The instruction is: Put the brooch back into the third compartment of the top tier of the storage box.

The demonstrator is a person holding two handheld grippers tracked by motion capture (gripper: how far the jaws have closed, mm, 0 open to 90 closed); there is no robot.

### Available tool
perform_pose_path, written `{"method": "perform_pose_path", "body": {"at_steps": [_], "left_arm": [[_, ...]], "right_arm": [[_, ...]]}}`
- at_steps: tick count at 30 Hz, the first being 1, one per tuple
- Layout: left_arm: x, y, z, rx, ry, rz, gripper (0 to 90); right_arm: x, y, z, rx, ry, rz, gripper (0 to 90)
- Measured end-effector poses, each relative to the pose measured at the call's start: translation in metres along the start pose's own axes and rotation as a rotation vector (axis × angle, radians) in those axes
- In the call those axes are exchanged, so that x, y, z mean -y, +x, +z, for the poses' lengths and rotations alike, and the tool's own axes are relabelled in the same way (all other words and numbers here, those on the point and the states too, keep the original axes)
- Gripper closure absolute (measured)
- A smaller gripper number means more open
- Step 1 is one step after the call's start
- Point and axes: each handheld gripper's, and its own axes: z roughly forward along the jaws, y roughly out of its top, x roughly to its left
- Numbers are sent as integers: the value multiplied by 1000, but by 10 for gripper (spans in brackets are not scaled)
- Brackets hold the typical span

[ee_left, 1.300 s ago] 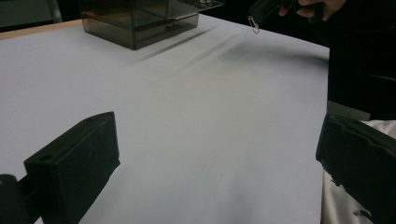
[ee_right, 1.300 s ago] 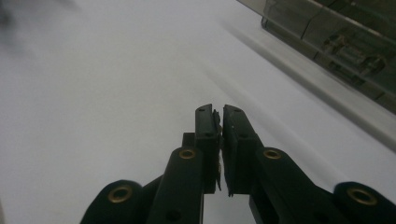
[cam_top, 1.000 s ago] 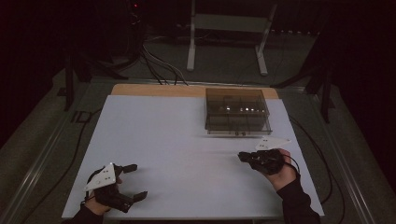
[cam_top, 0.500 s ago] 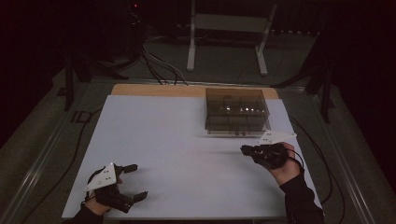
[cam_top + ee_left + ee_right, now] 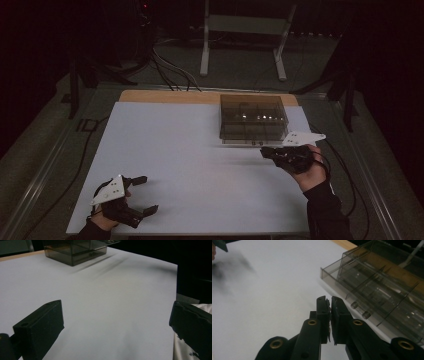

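- I counted one smoky clear box point(image 5: 253, 118) with compartments on the bench point(image 5: 175, 165).
- I held two grippers: left point(image 5: 142, 195), right point(image 5: 267, 151).

Your left claw point(image 5: 141, 195) sits at the white surface's point(image 5: 190, 150) near-left corner, your right claw point(image 5: 267, 151) just before the smoky clear plastic compartment box point(image 5: 252, 117) far right.

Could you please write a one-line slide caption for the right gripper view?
Right gripper, jaws shut and empty, beside a clear compartment box on the white table.
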Motion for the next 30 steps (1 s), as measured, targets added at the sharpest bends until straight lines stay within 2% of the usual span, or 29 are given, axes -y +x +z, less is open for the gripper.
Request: {"method": "perform_pose_path", "body": {"at_steps": [7, 15, 23, 30], "left_arm": [[0, 0, 0, -2, -1, -4, 5], [0, 0, 0, -9, -2, -1, 5], [0, 0, 0, -4, 1, 0, 5], [0, 0, 0, -4, -8, -8, 5]], "right_arm": [[-9, -7, -5, 29, -5, -22, 858], [-21, -16, -12, 54, -28, -16, 859], [-29, -21, -14, 74, -28, -19, 859], [-32, -32, -13, 92, -31, 12, 858]]}}
